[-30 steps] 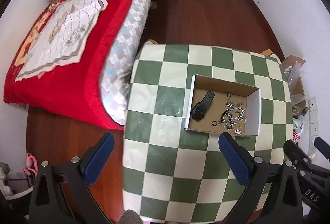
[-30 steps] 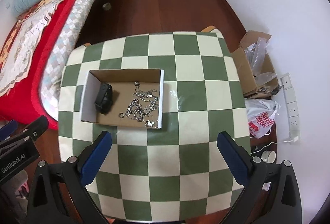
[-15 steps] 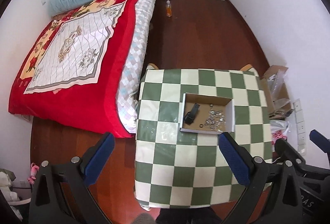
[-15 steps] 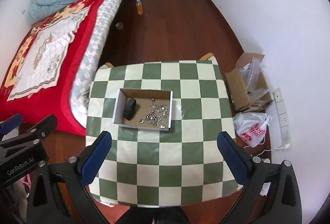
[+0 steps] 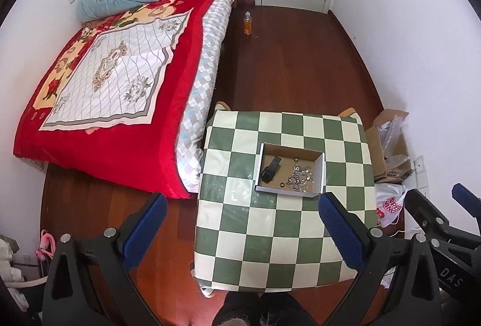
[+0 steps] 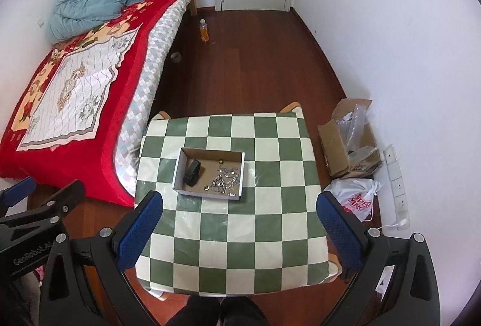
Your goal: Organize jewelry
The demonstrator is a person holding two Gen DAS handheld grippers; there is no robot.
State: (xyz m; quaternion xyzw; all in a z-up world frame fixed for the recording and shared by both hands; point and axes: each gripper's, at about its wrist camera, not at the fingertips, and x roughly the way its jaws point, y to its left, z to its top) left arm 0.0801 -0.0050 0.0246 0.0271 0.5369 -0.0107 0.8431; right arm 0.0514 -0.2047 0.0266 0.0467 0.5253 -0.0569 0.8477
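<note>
Both grippers are held high above a table (image 6: pixel 270 239) covered with a green-and-cream checked cloth. The jaws of the left gripper (image 5: pixel 239 223) are spread wide apart and nothing is held between them. The jaws of the right gripper (image 6: pixel 239 223) are likewise spread wide and empty. A shallow cardboard box (image 6: pixel 177 172) is placed on the cloth. A tangle of silver jewelry (image 6: pixel 225 180) is contained in its right half, and a black watch (image 6: pixel 192 172) in its left half. A bed (image 5: pixel 105 103) is located left of the table.
</note>
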